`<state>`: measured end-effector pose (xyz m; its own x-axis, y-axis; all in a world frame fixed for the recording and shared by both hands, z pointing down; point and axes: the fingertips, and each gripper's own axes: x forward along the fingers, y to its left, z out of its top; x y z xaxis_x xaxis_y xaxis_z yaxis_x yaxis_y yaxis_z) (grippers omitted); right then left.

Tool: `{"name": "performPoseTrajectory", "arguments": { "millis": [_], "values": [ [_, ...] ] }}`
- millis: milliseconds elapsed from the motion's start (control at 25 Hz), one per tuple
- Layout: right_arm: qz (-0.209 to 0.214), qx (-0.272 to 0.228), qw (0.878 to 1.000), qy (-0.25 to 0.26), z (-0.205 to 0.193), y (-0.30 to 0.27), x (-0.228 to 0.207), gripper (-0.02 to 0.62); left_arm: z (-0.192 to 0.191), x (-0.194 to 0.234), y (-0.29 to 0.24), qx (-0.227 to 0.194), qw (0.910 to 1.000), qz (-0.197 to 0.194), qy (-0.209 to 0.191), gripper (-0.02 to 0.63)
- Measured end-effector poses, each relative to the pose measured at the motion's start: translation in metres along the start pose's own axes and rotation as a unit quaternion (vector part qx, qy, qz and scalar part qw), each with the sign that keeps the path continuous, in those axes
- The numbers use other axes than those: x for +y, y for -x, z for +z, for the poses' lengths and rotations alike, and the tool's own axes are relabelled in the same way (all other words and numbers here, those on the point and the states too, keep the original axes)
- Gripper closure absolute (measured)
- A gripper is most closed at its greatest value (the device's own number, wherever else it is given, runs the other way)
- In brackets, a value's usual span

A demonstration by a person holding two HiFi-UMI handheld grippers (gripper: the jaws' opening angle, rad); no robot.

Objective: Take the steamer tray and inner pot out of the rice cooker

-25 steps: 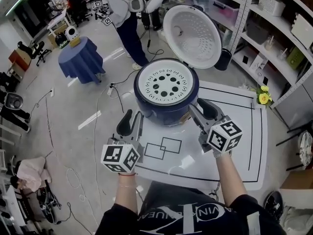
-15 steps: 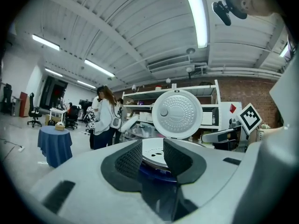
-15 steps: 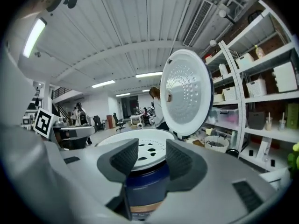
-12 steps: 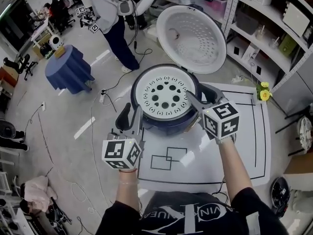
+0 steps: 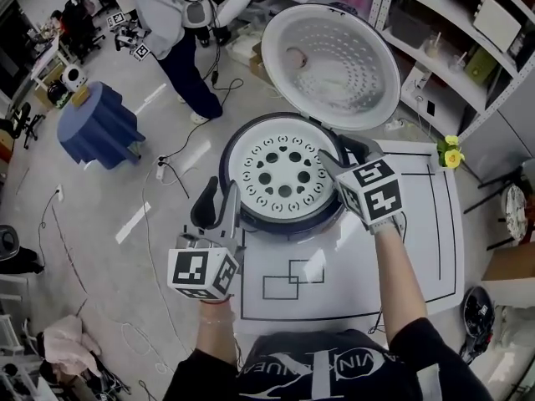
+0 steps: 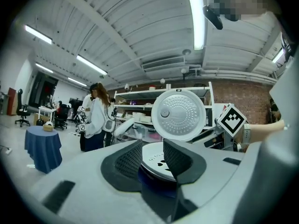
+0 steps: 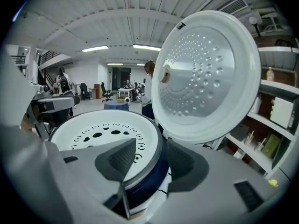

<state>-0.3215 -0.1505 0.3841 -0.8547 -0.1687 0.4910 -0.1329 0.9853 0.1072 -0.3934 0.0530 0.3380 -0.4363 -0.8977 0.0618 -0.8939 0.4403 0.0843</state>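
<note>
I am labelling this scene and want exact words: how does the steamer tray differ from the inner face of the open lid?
The steamer tray lies flat in the rice cooker; the lid stands raised at the cooker's far side. The steamer tray has large holes ringed by smaller ones; the lid shows many small dimples and one knob beside its centre. Both are round and white.

The left gripper (image 5: 221, 211) sits at 7 o'clock, level, jaws apart, holding nothing. The right gripper (image 5: 338, 155), at 3 o'clock, tips down. Its jaws have just been opening, with the rice cooker's rim (image 7: 158, 158) between them.
</note>
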Motion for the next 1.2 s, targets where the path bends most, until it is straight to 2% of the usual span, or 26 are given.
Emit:
{"name": "performPoseTrajectory", "arguments": {
  "millis": [200, 360, 440, 640, 880, 1120, 1200],
  "values": [
    [-0.012, 0.044, 0.999, 0.022, -0.007, -0.011, 0.004, 0.391, 0.003, 0.003, -0.008, -0.002, 0.9999, -0.011, 0.009, 0.492],
    [-0.027, 0.105, 0.992, 0.058, -0.014, -0.014, -0.002, 0.43, 0.0, 0.004, -0.01, -0.005, 0.9997, -0.019, 0.016, 0.492],
    [-0.027, 0.12, 0.99, 0.075, -0.014, -0.015, -0.002, 0.453, -0.002, 0.005, -0.009, -0.005, 0.9996, -0.022, 0.02, 0.492],
    [-0.047, 0.099, 0.991, 0.078, -0.009, -0.017, -0.006, 0.48, -0.005, 0.007, -0.008, -0.002, 0.9995, -0.022, 0.021, 0.492],
    [-0.053, 0.098, 0.982, 0.151, 0.0, -0.022, -0.008, 0.486, -0.005, 0.012, -0.01, 0.003, 0.9996, -0.014, 0.023, 0.492],
    [-0.043, 0.082, 0.988, 0.121, 0.001, -0.024, -0.008, 0.493, -0.006, 0.012, -0.009, 0.001, 0.9995, -0.017, 0.029, 0.492],
    [-0.046, 0.076, 0.987, 0.136, 0.006, -0.026, -0.008, 0.496, -0.006, 0.011, -0.009, 0.001, 0.9994, -0.017, 0.029, 0.492]
  ]
}}
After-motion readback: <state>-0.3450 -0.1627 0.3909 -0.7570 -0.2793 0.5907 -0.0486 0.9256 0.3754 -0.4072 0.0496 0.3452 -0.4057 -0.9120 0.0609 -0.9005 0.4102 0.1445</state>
